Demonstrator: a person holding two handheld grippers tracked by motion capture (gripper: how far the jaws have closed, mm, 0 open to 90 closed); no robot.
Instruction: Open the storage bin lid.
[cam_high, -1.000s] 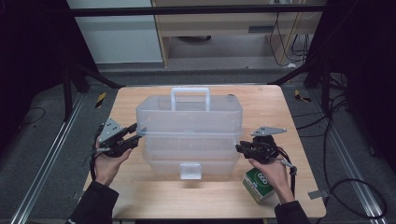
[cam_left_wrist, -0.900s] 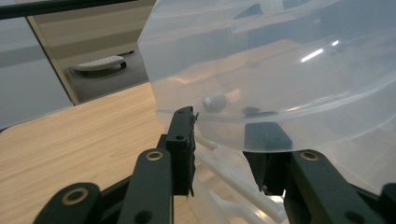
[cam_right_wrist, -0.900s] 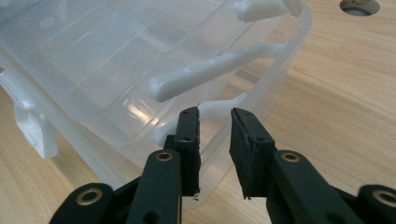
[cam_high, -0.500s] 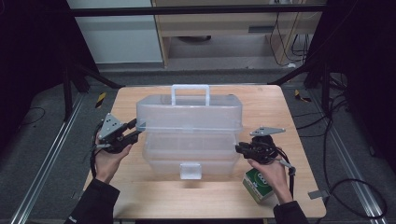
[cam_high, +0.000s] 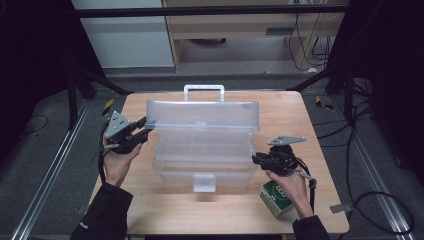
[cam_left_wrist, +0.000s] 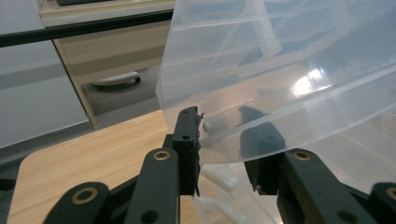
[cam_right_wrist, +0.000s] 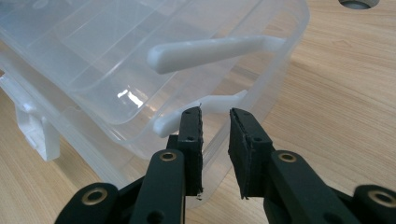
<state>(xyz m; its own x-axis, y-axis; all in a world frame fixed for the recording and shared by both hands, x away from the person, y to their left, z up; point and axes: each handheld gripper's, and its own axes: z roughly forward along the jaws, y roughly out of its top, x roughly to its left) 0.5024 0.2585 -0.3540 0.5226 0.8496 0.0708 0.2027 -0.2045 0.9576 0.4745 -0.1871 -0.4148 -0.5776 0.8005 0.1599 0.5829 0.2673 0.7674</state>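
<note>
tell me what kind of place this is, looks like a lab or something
Probably a lab or workshop recording bay, not a home: a small wooden table stands between dark frame rails, loose cables trail over the grey floor, and a plain cabinet stands behind.

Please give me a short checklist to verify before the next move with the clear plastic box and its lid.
1. Left claw has the lid edge between its jaws, which have just been closing: ok.
2. Pads press firmly on the lid: cannot tell.
3. Right claw at the box end, near the white side arm: ok.
4. Right claw grips something: not ok, the gap is bare.
5. Green carton stands apart from the box: ok.
6. Lid raised: ok.
</note>
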